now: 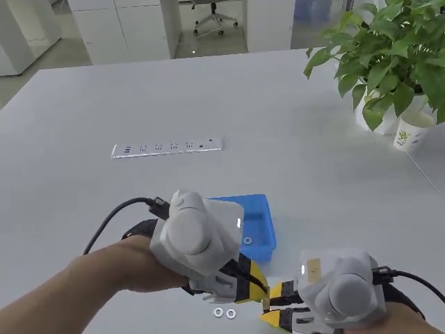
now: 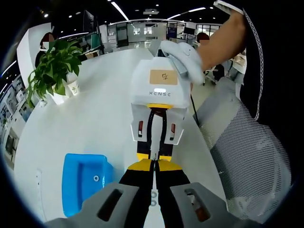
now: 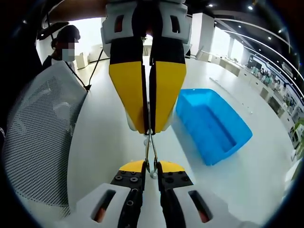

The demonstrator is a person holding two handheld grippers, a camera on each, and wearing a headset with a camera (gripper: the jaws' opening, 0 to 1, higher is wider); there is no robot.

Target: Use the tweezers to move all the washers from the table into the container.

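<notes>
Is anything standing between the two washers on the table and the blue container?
Yes. In the head view, the left gripper lies between the washers and the container; its height above the table is unclear.

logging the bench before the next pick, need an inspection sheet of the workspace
surface: pale grey table
job's things: blue plastic container holding one metal washer; two washers lying on the table; thin metal tweezers between the grippers
clutter: white power strip
grippers: left gripper and right gripper both shut on the tweezers
cables: black cable from the left gripper
surroundings: potted green plant, office chair base
</notes>
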